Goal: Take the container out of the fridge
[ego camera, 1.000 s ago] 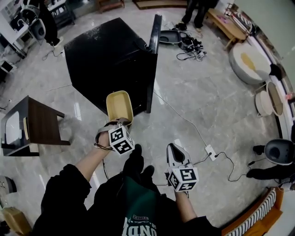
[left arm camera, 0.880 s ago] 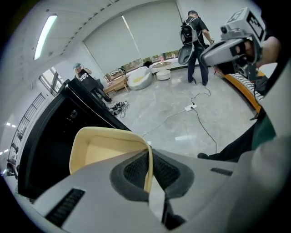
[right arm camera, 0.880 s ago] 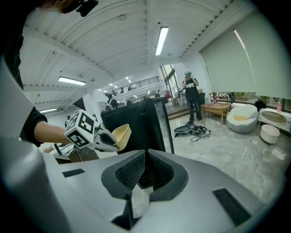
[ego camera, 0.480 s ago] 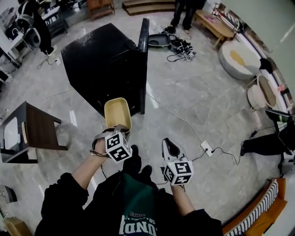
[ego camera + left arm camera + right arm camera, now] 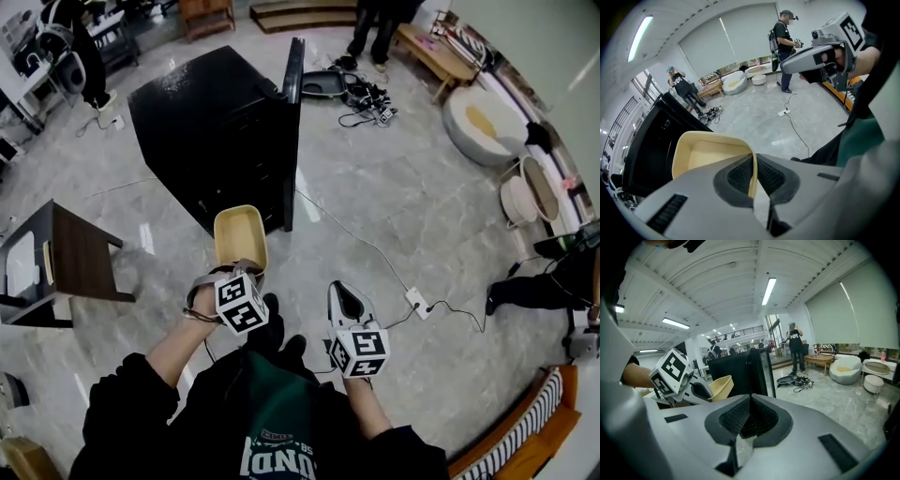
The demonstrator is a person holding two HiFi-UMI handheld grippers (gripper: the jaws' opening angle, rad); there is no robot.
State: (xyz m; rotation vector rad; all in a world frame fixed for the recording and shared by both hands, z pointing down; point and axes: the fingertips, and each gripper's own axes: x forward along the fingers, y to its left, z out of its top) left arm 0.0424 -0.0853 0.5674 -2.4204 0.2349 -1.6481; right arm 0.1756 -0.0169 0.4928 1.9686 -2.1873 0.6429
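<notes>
A cream rectangular container [image 5: 239, 237] hangs in the air just in front of the black fridge [image 5: 211, 131], whose door [image 5: 292, 122] stands open. My left gripper [image 5: 246, 269] is shut on the container's near rim; in the left gripper view the thin rim [image 5: 752, 176] is pinched between the pads and the empty container [image 5: 710, 154] extends ahead. My right gripper [image 5: 345, 300] is held at the right, apart from the container, its jaws closed with nothing between them. The right gripper view shows the container [image 5: 719, 386] and the left gripper's marker cube [image 5: 670, 371] at the left.
A dark wooden side table [image 5: 66, 267] stands at the left. A white power strip [image 5: 415, 302] and its cable lie on the marble floor at the right. Cables and gear [image 5: 361, 94] lie behind the fridge. People stand at the far end and at the right edge.
The container has stayed in my left gripper in front of the fridge. The head view has shifted slightly; both grippers sit a little lower and closer to my body.
</notes>
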